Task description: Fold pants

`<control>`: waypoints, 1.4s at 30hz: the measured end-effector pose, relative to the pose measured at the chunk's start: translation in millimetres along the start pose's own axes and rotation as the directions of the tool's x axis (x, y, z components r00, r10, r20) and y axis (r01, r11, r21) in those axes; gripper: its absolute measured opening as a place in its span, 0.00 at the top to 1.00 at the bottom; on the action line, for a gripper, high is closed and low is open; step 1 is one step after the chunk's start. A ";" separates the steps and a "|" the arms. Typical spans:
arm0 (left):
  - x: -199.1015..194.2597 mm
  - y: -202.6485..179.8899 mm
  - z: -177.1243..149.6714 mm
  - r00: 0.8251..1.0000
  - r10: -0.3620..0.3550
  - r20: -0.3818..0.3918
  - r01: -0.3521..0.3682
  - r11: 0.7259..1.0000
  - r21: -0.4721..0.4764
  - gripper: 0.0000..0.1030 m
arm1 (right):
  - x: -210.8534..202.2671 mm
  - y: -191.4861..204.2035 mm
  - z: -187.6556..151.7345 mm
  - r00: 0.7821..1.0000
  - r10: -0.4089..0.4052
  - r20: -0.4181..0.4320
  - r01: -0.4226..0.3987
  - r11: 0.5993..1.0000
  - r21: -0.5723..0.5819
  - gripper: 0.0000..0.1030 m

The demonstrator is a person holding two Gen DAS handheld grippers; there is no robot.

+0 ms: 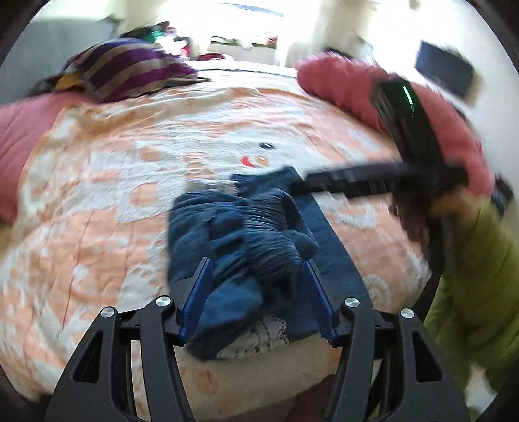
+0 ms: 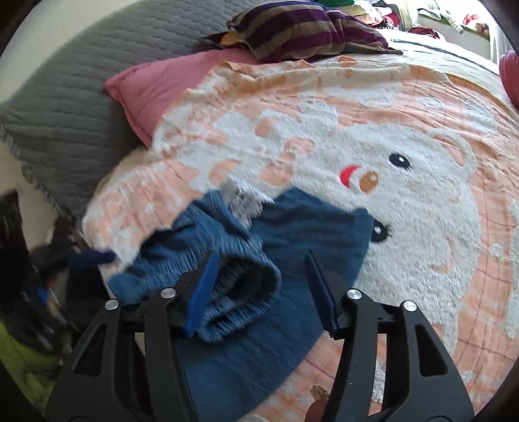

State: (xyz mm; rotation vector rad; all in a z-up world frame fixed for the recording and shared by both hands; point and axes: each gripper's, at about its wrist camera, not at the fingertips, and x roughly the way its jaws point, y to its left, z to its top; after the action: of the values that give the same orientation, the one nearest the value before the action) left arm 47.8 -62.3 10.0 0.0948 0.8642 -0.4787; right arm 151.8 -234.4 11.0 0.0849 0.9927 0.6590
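Dark blue pants [image 1: 249, 240] lie bunched on the peach and white snowman blanket [image 1: 129, 168]. My left gripper [image 1: 258, 269] hangs open just above their near end, blue pads on either side of the cloth. In the right wrist view the pants [image 2: 292, 233] show a gathered waistband [image 2: 240, 285] and a white label [image 2: 243, 198]. My right gripper [image 2: 261, 263] is open over the waistband, its left pad touching the cloth. The right gripper's body [image 1: 373, 181] appears blurred in the left wrist view beyond the pants.
A pink pillow [image 2: 155, 87], a grey quilted cushion [image 2: 65, 97] and a purple striped cloth [image 2: 301, 29] lie at the bed's far side. A red bolster [image 1: 350, 84] lies on the right. A green sleeve [image 1: 470, 292] is at the right.
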 end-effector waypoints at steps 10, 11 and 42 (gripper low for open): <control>23.0 -31.0 -34.1 0.994 -0.054 -0.097 0.061 0.996 0.067 0.72 | 50.8 21.5 45.3 0.985 0.094 -0.142 -0.096 0.995 -0.006 0.52; 23.1 -31.8 -38.5 0.993 -0.055 -0.100 0.062 0.996 0.066 0.72 | 59.9 26.2 44.9 0.979 0.105 -0.175 -0.110 0.994 -0.016 0.52; -33.6 -31.7 -26.2 0.997 -0.081 -0.005 0.081 0.997 -0.004 0.45 | -10.2 43.0 46.5 0.991 -0.110 0.080 0.115 0.991 -0.070 0.55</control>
State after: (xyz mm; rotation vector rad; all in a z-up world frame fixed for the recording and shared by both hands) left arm -3.3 -71.1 21.6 0.0579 0.8768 -0.5524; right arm 164.6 -195.0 59.9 -0.0118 0.8918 0.5844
